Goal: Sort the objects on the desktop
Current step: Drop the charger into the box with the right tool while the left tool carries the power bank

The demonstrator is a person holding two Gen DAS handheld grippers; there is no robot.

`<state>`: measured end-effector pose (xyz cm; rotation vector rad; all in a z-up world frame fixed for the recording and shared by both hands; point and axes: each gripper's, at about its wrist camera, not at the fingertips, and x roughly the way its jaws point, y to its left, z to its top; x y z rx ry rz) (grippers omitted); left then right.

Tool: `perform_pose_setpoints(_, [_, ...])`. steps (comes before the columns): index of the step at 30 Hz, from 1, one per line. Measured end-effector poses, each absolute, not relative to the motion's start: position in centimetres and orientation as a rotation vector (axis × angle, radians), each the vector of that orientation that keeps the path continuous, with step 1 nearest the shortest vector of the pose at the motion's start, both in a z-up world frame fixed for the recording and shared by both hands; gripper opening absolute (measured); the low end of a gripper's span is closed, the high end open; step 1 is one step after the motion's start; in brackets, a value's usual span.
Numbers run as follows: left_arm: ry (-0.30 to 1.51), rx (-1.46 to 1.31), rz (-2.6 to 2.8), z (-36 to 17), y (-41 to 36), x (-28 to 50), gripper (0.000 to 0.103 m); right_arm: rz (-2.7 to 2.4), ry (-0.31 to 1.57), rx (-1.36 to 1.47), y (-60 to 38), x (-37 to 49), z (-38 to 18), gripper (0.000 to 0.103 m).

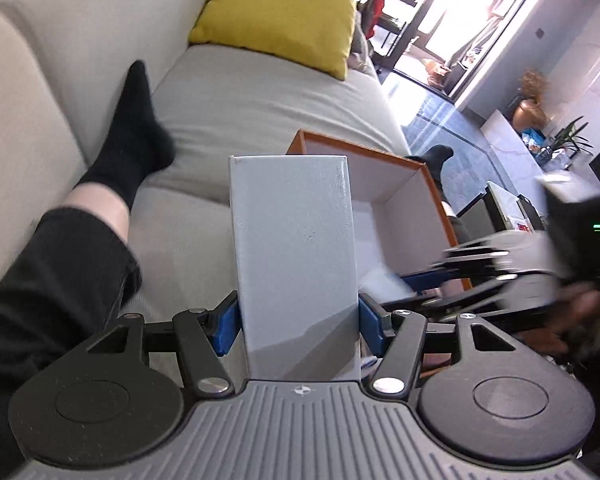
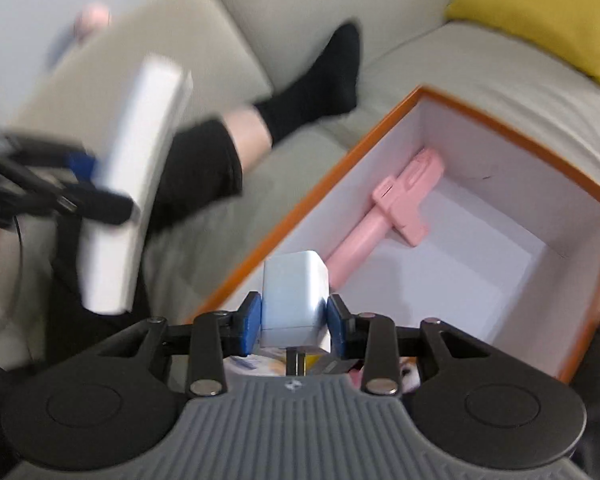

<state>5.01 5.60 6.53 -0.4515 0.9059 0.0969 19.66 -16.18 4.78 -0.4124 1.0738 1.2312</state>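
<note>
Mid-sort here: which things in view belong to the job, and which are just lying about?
Job:
- white flat box in left gripper
- white charger block in right gripper
- orange-rimmed box
- pink tool inside it

Lying about:
- yellow cushion
- sofa

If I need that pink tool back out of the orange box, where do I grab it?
Take the pink tool by its straight handle, the lower part near the box's near end, coming down from above through the open top of the orange box. It lies flat along the left wall, so set the fingers across the handle; the wider head end looks harder to span.
</note>
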Motion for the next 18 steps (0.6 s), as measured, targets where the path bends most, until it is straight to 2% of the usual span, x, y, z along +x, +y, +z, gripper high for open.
perform_pose_setpoints(8, [0.926, -0.457, 0.073, 6.2, 5.9, 7.6, 0.070, 1.405, 1.154, -0.660, -12.0, 20.2, 0.1, 0.038])
perform_pose_setpoints(18, [0.949, -0.448, 0.010, 6.2, 5.4, 10.6, 0.070, 1.648, 1.191, -0.771, -12.1, 20.5, -0.8, 0.040])
